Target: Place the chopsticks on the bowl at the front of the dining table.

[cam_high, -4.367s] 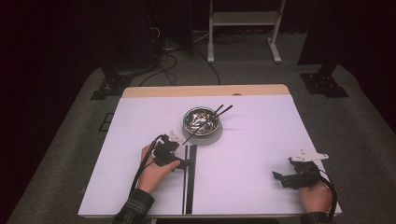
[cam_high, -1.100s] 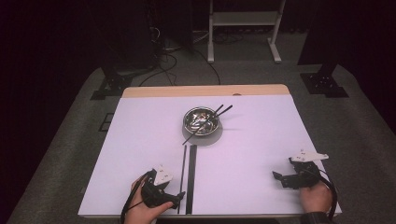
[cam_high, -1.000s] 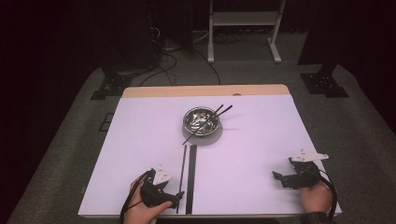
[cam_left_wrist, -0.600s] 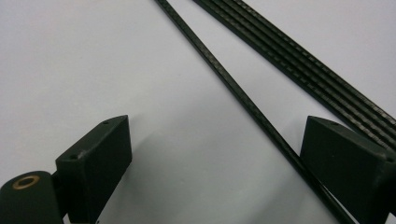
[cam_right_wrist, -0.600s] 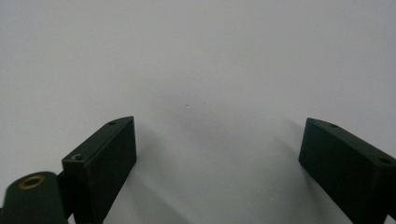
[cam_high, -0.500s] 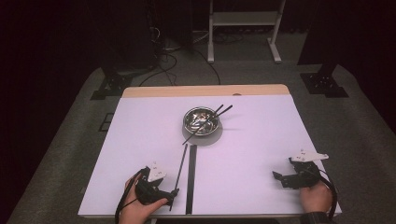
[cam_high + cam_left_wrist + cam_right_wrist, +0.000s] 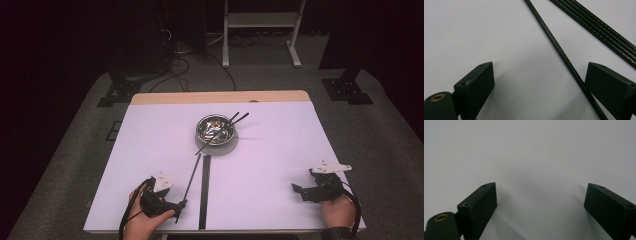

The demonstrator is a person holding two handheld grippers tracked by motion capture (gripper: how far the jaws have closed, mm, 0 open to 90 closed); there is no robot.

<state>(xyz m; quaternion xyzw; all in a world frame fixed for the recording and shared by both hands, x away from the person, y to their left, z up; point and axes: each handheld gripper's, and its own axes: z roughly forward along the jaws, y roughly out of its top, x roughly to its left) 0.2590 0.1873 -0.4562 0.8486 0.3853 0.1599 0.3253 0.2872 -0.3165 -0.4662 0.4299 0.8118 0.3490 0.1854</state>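
We took the bowl (image 7: 215, 129) near the middle of the counter (image 7: 280, 150) as our landmark. It held small pieces we could not identify, with two dark sticks leaning out of it. On the person's side of the bowl lay a thin black rod (image 7: 191, 179), running from just short of the bowl toward the counter's near edge, and just beside it a flat black strip (image 7: 204, 192), roughly parallel.

The left hand-held gripper (image 7: 178, 205) sat at the rod's near end. In the left gripper view its jaws stood wide apart with the rod (image 7: 559, 51) passing between them, close against the right-hand jaw; nothing was clamped. The strip (image 7: 599, 27) lay outside the jaws.

The right hand-held gripper (image 7: 299, 190) rested well to the right of the bowl, jaws spread, over bare counter.

We judged the step in hand to be taking up the rod. The next move would call for closing squarely on the rod alone, keeping clear of the strip, low enough that so thin a piece does not slip out.
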